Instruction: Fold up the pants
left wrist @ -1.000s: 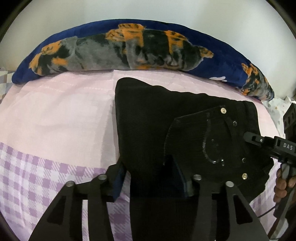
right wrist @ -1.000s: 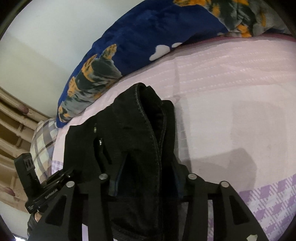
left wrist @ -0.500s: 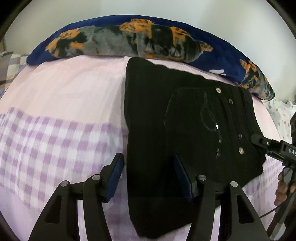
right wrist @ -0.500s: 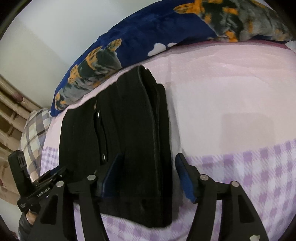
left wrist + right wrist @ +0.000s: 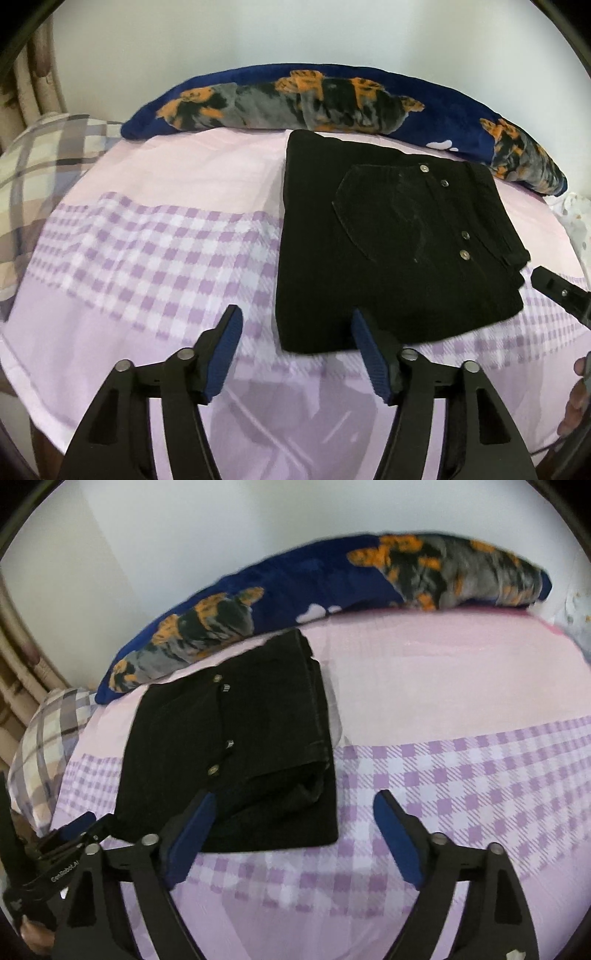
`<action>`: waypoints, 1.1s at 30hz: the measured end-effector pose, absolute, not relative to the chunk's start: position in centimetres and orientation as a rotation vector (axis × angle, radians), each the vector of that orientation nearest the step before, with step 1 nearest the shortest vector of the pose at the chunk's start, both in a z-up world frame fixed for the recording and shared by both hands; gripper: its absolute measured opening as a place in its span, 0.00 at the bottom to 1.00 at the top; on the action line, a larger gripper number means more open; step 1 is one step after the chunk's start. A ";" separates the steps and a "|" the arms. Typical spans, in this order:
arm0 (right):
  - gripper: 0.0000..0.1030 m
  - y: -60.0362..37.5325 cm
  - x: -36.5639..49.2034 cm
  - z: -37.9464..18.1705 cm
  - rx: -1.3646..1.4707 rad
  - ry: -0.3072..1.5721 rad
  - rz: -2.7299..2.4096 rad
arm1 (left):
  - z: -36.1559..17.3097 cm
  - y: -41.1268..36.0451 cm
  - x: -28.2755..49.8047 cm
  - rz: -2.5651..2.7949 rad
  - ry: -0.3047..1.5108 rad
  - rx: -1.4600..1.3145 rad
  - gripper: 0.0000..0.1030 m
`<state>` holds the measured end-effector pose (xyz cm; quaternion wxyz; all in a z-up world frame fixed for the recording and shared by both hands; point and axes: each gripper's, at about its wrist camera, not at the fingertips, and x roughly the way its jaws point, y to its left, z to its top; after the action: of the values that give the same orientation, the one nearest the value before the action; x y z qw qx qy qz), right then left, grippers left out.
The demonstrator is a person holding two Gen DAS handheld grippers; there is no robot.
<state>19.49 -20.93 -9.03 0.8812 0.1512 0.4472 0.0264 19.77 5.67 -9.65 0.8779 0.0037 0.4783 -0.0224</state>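
The black pants (image 5: 384, 251) lie folded into a compact rectangle on the pink and purple checked bedsheet (image 5: 155, 251), back pocket and metal rivets facing up. They also show in the right wrist view (image 5: 236, 753). My left gripper (image 5: 295, 350) is open and empty, hovering just in front of the pants' near edge. My right gripper (image 5: 291, 834) is open and empty, above the pants' near right corner. The right gripper's tip (image 5: 554, 291) shows at the right edge of the left wrist view, and the left gripper (image 5: 55, 856) at the left edge of the right wrist view.
A long navy pillow with orange and grey print (image 5: 332, 99) lies along the wall behind the pants. A plaid pillow (image 5: 40, 147) sits at the left. Open sheet lies left of the pants (image 5: 461, 709). The bed's near edge runs below the grippers.
Both grippers let go of the pants, opened and pulled back toward me. The pants now lie flat on the sheet.
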 end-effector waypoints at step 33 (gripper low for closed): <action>0.99 -16.3 11.2 -5.3 0.127 0.785 0.065 | -6.3 2.5 11.4 0.008 0.904 0.075 0.67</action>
<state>11.20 -16.25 -5.31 0.9214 0.0618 0.3823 0.0318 11.43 2.48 -6.27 0.8989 0.0362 0.4365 0.0039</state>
